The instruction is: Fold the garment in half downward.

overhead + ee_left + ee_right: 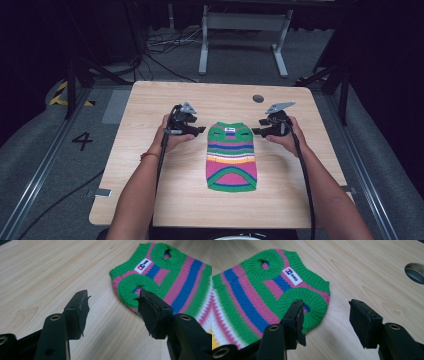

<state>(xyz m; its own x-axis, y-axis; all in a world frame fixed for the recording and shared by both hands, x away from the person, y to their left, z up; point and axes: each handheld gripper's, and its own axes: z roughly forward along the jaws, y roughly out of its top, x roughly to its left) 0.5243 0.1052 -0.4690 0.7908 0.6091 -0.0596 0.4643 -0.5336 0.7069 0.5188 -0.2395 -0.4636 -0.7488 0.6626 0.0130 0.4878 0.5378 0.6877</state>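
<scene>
A striped knit sweater (231, 158) lies flat at centre frame on the counter (150, 190), collar toward the top. The left gripper (199, 130) and right gripper (256, 131) flank its 2 green armholes, jaws apart and empty, apparently placed to take both shoulders at once.

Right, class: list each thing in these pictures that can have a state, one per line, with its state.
Striped sweater: lying flat on the table, unfolded, label side up, not gripped.
Left gripper: open, nothing between its jaws, beside the sweater's armhole.
Right gripper: open, holding nothing, at the other armhole.
Table: bare wood, one round hole at the far edge.
</scene>
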